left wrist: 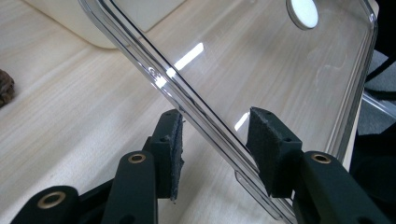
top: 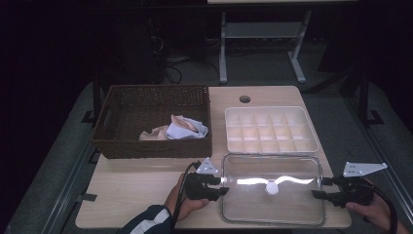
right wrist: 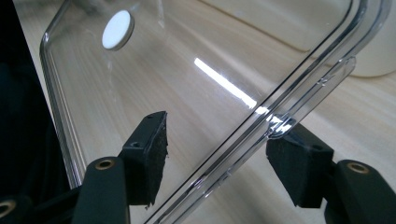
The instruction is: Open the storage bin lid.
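Observation:
A clear plastic lid (top: 253, 202) with a white round disc (top: 272, 189) at its middle lies flat near the table's front edge. My left gripper (top: 225, 186) is at the lid's left edge. In the left gripper view the gripper (left wrist: 215, 149) is open, its pads astride the lid's rim (left wrist: 187, 100), with a gap at the left pad (left wrist: 173, 149). My right gripper (top: 315, 190) is at the lid's right edge. The right gripper view shows this gripper (right wrist: 224, 149) open too, with the lid's rim (right wrist: 280, 107) and its small tab between the pads.
A brown wicker basket (top: 151, 146) at the back left holds crumpled cloth (top: 180, 127). A white compartment tray (top: 227, 127) stands behind the lid. A round hole (top: 245, 99) pierces the table's far edge. Bare wood (top: 136, 190) lies left of the lid.

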A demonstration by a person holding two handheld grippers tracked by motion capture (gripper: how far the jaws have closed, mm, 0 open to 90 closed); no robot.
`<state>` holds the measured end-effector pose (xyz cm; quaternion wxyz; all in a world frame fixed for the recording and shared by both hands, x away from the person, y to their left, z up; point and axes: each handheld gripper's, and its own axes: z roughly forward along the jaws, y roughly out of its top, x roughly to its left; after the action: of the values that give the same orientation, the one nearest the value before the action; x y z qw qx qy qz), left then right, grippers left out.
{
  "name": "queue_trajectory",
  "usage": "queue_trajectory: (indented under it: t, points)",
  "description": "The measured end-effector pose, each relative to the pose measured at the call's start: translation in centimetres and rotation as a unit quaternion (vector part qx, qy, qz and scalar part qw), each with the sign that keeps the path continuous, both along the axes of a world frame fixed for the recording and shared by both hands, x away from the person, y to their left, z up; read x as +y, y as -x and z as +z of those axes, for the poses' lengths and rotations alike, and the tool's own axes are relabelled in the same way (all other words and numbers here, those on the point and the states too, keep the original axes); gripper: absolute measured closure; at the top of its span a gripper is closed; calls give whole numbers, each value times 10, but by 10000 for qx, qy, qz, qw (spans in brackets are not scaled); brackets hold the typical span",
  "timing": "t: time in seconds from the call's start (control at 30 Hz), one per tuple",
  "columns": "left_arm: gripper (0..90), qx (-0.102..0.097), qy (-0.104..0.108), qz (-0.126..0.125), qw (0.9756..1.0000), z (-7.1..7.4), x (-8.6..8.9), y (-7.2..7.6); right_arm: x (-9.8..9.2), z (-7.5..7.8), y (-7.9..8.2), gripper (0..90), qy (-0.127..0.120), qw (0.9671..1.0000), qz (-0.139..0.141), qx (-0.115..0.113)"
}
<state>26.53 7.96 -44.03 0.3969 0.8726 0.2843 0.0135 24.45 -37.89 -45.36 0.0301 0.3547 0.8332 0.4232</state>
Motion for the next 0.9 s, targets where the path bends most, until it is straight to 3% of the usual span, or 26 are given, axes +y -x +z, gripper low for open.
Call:
queue_trajectory:
  t: [0.23,0.33,0.47,0.67,0.77,0.8,0.83,0.87,0.9]
  points:
    - [547,146,-130,-262,9995,-4,0,10,4,1,5,363,113,9999,-58,22]
    - [545,203,-180,-346,9990,-6,2,16,7,1,8,346,211,9997,-28,-74]
    - [539,96,-204,-398,9990,-6,4,25,10,1,13,346,212,9997,-46,-56]
    - [535,122,-230,-418,9988,-6,5,26,12,1,16,344,233,9997,-92,-67]
    - [451,-18,-540,-267,9982,-12,2,22,12,-2,14,329,222,9995,-206,-9]
    - [380,75,-547,-199,9983,-14,2,21,15,-5,11,364,579,9969,-537,-59]
    - [364,16,-627,-138,9979,-16,2,20,15,-7,9,425,647,9960,-610,-33]
    - [403,-28,-619,-139,9980,-20,3,19,15,-8,8,406,640,9959,-631,-41]
    - [352,-78,-619,-192,9979,-21,4,20,17,-11,7,404,673,9958,-618,-10]
